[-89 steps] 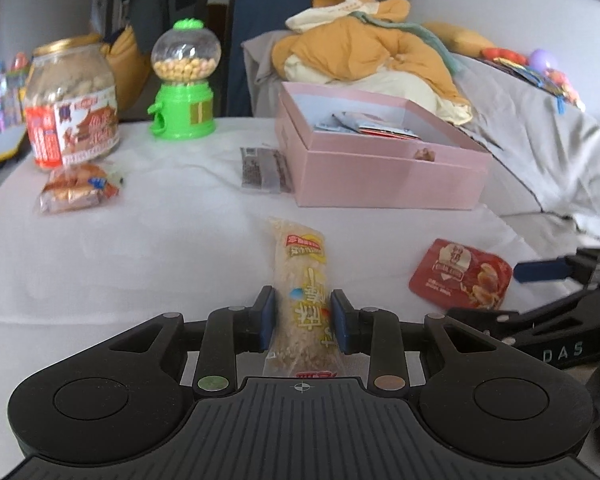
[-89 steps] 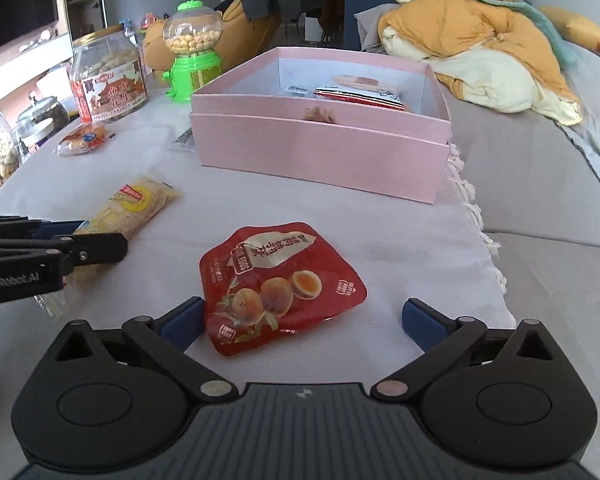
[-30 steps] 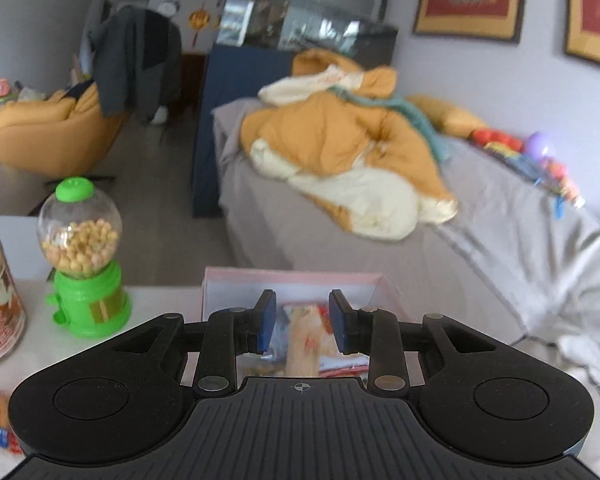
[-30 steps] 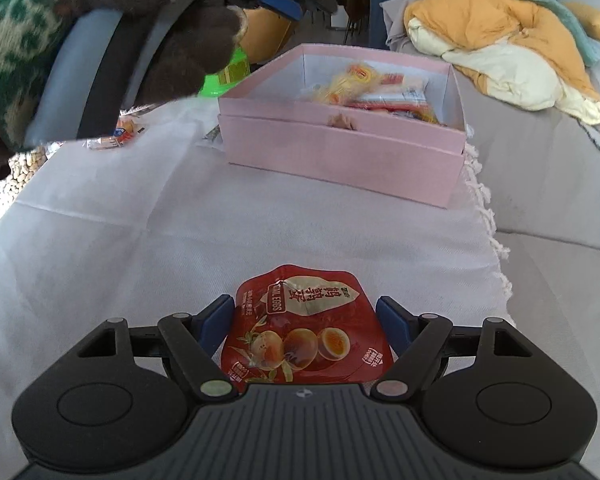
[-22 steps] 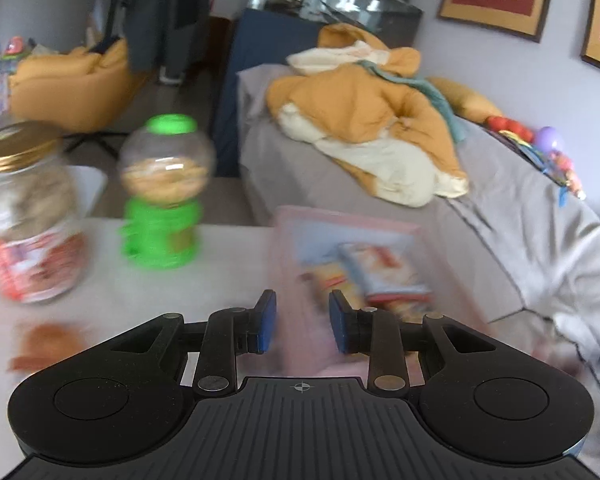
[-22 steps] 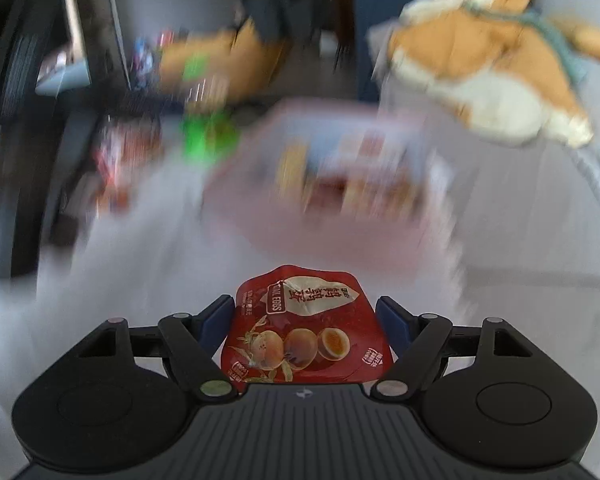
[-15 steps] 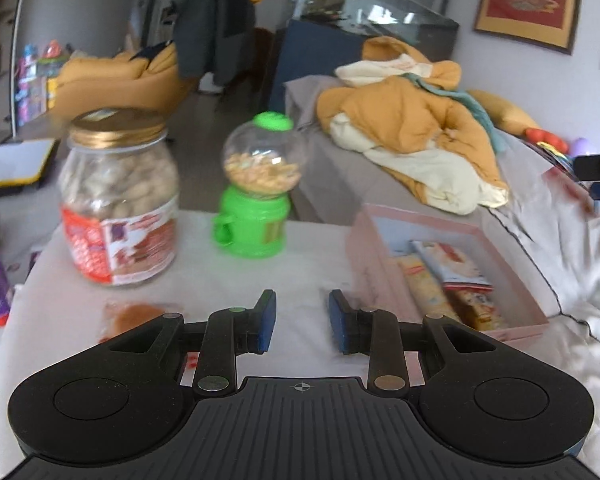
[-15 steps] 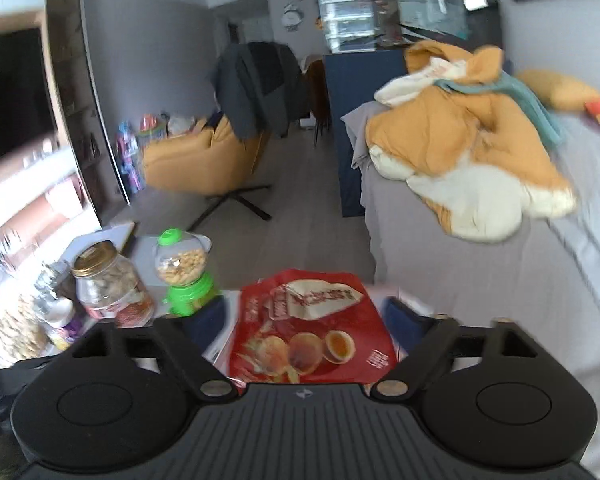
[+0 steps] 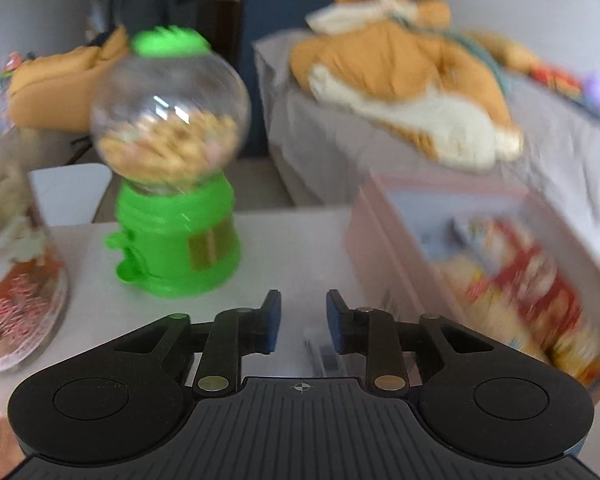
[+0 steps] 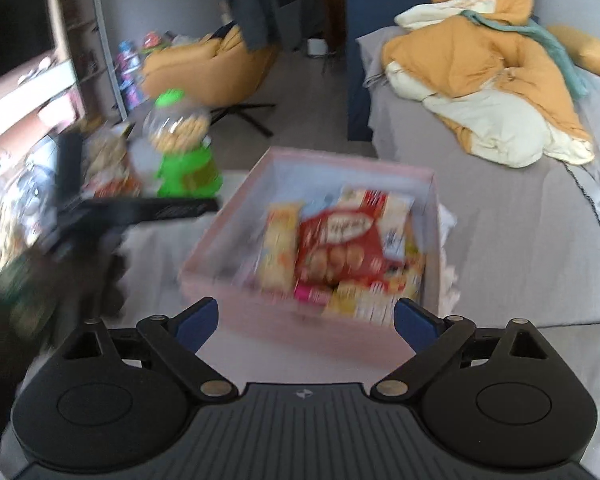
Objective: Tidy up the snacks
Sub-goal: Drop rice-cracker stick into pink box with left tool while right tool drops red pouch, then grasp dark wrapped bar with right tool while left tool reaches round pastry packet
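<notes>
red egg pouch in the pink box, both tongs empty

red egg pouch [image 10: 336, 240] lying flat in the pink box [image 10: 340, 332], on top of the other packets, printed face up, long axis running from the near wall toward the far wall. just left of it, touching – a yellow biscuit pack [image 10: 280, 244], long axis the same way, lengthwise front to back. more packets underneath and to the right, too blurred to name. box standing on the white tablecloth [image 9: 292, 248], beside the grey sofa [image 10: 500, 220].

right gripper [image 10: 306, 316] above the near edge of the box, jaws spread wide, nothing between them. left gripper [image 9: 299, 320] over the cloth left of the box, jaws drawn nearly together after just closing, pinching nothing – a small dark packet [image 9: 324, 356] on the cloth beneath them, apart from the pads. further out, a green candy dispenser [image 9: 172, 168] upright, and a peanut jar [image 9: 16, 280] at the left edge.
</notes>
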`<state>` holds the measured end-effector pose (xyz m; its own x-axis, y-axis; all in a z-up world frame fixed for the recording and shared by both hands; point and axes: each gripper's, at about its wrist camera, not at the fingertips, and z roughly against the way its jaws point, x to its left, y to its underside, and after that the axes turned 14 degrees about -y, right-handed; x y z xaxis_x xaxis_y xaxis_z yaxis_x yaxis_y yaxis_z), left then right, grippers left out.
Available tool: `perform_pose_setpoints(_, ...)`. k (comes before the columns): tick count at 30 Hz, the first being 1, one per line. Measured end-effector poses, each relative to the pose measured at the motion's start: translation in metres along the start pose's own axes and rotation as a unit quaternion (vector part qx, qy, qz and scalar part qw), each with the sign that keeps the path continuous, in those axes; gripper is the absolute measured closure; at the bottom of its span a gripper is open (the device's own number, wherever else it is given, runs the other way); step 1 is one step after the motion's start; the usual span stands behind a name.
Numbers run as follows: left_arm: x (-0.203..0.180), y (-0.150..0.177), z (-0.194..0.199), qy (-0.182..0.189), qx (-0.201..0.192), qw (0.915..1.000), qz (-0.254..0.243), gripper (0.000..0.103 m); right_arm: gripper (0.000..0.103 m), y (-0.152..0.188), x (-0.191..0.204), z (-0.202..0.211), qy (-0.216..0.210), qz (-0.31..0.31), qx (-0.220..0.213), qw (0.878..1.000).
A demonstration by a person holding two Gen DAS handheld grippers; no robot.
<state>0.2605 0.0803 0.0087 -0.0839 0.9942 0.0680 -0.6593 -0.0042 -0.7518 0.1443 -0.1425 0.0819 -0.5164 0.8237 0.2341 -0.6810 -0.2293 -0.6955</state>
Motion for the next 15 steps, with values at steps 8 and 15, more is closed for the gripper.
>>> perform_pose_setpoints(8, 0.016, 0.049, 0.048, 0.086, 0.010, 0.9956, -0.037, 0.079, 0.007, 0.028, 0.021, -0.009, -0.046, 0.040, 0.014, 0.998)
perform_pose_setpoints(15, 0.105, 0.057, 0.116, 0.045, -0.056, 0.9923, 0.101, 0.079, 0.007, 0.021, 0.066, -0.060, -0.088, 0.030, 0.037, 0.995)
